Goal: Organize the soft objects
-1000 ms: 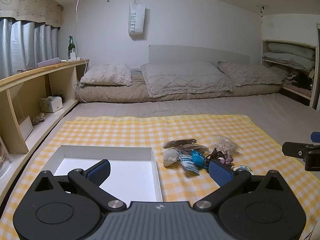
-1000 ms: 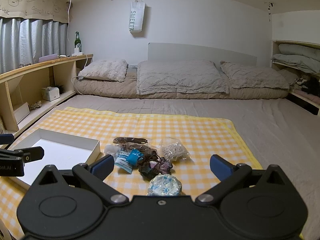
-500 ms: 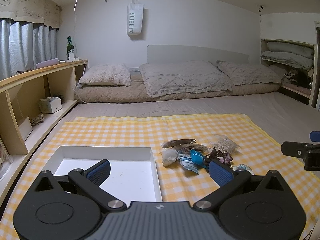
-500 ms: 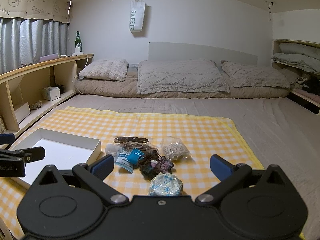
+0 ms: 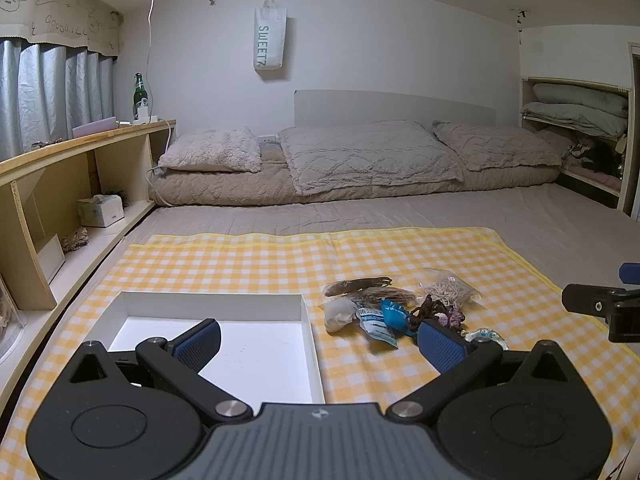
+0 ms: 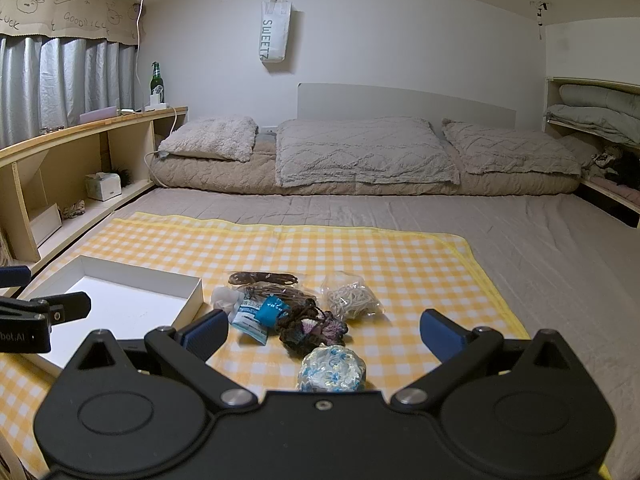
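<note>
A pile of small soft things lies on the yellow checked cloth (image 6: 360, 248): a blue-and-white bundle (image 6: 331, 368), a dark purple crocheted piece (image 6: 310, 326), a blue packet (image 6: 260, 314), a bag of pale string (image 6: 350, 296), brown cords (image 6: 262, 279). A white shallow box (image 5: 248, 332) stands left of the pile. My left gripper (image 5: 318, 340) is open above the box's right edge. My right gripper (image 6: 322, 330) is open just behind the bundle. Both are empty.
The cloth lies on a grey mattress with pillows (image 5: 368, 156) at the far end. A low wooden shelf (image 5: 52, 184) runs along the left with a tissue box and a bottle. Folded bedding (image 5: 576, 108) sits in a niche at the right.
Both views have shifted very slightly; the grippers stay open and hover in nearly the same place. Nothing on the cloth has moved.
</note>
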{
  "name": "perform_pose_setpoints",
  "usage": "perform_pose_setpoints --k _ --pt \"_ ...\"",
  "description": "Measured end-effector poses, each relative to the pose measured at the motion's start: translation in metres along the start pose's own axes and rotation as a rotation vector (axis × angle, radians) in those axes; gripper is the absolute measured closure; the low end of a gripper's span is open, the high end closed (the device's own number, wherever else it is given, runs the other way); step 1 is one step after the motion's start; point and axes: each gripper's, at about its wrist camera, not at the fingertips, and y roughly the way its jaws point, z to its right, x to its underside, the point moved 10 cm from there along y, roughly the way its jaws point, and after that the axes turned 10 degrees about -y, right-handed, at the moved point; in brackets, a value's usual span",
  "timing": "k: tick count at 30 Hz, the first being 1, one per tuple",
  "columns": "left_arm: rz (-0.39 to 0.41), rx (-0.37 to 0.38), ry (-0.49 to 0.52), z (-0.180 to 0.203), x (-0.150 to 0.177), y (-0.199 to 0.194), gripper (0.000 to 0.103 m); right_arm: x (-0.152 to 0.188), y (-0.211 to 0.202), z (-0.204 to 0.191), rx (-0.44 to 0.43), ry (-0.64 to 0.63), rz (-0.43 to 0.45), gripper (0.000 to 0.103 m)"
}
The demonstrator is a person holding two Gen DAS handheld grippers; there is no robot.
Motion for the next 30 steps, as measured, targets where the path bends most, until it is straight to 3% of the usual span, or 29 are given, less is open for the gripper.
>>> perform_pose_setpoints --k 30 --pt "0.0 -0.001 0.005 0.0016 0.0017 0.0003 0.0 -0.0003 0.0001 0.0003 -0.002 0.002 -0.004 0.0"
